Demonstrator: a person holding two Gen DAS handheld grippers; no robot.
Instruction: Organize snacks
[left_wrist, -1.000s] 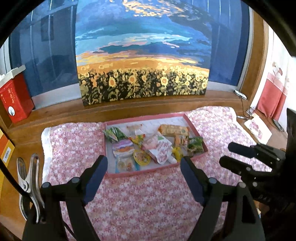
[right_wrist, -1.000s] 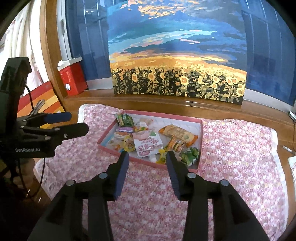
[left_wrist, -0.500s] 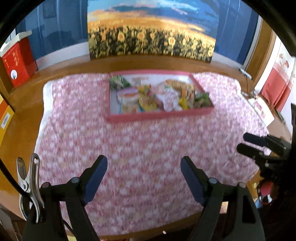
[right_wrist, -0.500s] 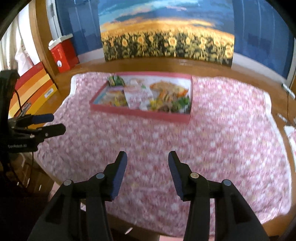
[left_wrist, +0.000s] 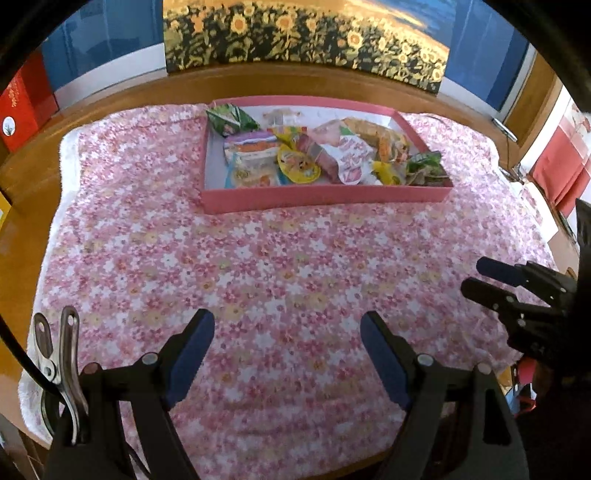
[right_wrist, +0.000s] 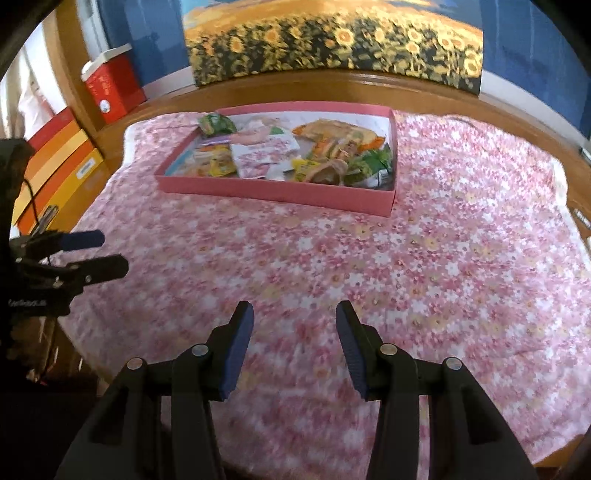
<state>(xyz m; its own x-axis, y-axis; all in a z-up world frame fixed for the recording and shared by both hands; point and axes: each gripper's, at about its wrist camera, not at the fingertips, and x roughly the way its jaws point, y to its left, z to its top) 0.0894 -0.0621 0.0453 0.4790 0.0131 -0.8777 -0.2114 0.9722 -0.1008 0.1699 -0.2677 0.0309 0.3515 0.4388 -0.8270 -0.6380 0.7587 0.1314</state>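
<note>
Hovering over floral cloth (left_wrist: 258, 266), left gripper (left_wrist: 287, 334) and right gripper (right_wrist: 294, 319) both spread, empty, snack tray (left_wrist: 325, 194) well ahead

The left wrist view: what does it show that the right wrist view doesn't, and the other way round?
Only the left wrist view shows a metal spring clip at its lower left and red-and-white cloth at the right edge. Only the right wrist view shows stacked orange and yellow boxes at the left. Both show the pink tray of snack packets on the flowered cloth, the sunflower painting, the red box, and each open, empty hand-held gripper.
</note>
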